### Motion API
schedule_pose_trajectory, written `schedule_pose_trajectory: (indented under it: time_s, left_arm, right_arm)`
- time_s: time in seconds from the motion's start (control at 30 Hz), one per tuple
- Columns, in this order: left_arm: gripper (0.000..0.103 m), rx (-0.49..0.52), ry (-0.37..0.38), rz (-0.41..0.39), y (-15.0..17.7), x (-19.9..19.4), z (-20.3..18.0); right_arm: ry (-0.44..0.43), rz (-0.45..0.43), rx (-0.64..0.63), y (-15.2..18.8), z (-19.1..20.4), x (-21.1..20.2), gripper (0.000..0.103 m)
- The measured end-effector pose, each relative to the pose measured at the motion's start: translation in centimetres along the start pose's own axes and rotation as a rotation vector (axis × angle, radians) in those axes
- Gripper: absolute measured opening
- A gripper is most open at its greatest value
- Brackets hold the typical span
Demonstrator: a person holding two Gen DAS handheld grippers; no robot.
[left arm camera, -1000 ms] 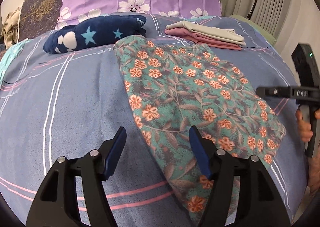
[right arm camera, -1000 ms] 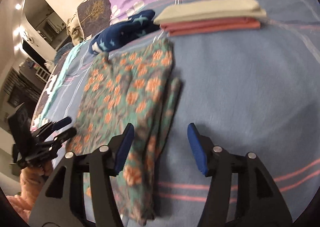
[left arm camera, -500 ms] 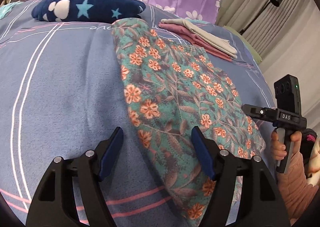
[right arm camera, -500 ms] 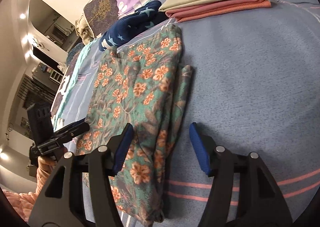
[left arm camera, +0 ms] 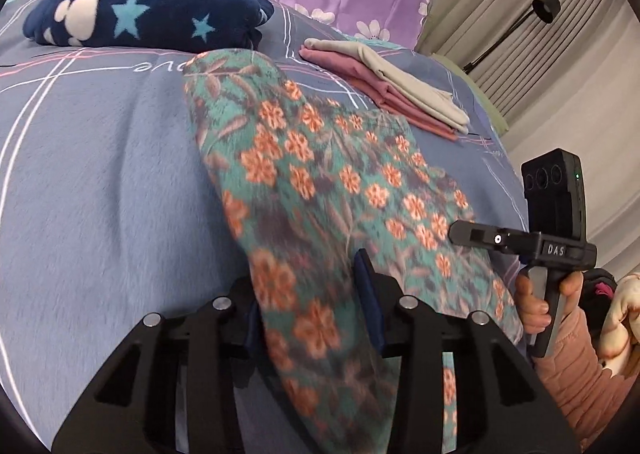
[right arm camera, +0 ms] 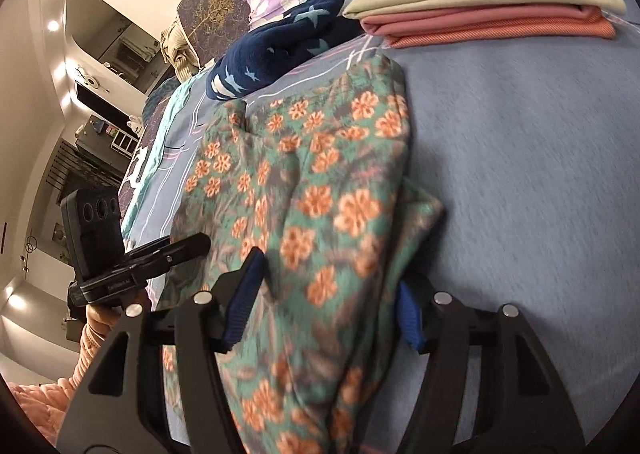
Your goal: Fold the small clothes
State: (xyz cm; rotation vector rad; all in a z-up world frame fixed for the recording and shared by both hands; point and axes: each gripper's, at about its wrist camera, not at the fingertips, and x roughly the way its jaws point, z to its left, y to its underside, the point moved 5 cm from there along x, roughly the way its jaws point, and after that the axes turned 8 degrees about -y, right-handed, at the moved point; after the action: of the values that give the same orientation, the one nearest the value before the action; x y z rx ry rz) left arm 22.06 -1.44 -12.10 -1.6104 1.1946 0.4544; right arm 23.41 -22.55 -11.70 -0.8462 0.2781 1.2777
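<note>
Both grippers are black, skeletal frames with triangular cut-outs and round silver screw heads just behind dark blue, ribbed fingers. The right gripper bears white "DAS" lettering behind its fingers and a boxy three-lens module with a green light. Pink quilted sleeves cover the wrists.

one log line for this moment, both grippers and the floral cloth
step: grasp near end | left gripper: open, straddling floral cloth | right gripper: open, straddling same cloth | folded stack: set aside
</note>
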Motion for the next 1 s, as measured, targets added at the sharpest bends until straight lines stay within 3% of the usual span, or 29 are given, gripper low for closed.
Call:
schedule_pose_trajectory:
  time_s: [0.17,0.3,0.37,0.43,0.53,0.63,1.0]
  left_arm:
    - [0.040,0.015,0.006,-0.008,-1.7,1.6,-0.3]
    - [0.031,0.035,0.003,-0.020,-2.2,2.2,-0.6]
    - [0.020,0.042,-0.003,-0.025,-2.2,2.0,-0.5]
    - [0.016,0.075,-0.032,-0.039,-2.2,1.4,-0.8]
    - [0.012,0.196,-0.118,-0.102,-2.4,-0.5,-2.9]
    - [0.011,0.274,-0.155,-0.176,-2.9,-3.3,-5.3]
    - [0.011,0.399,-0.125,-0.374,-3.8,-11.5,-13.1]
  right_arm:
    - [0.030,0.017,-0.050,-1.0,0.3,1.2,0.059]
    - [0.089,0.025,-0.097,-1.3,0.5,1.8,0.044]
    - [0.122,0.019,-0.111,-1.2,0.9,1.7,0.035]
    - [0.182,0.002,-0.153,-1.0,2.2,1.4,0.026]
    - [0.315,-0.063,-0.307,-0.4,6.0,0.1,0.022]
    - [0.364,-0.127,-0.375,0.1,8.5,-1.7,0.021]
    - [0.457,-0.399,-0.481,3.2,14.8,-12.2,0.021]
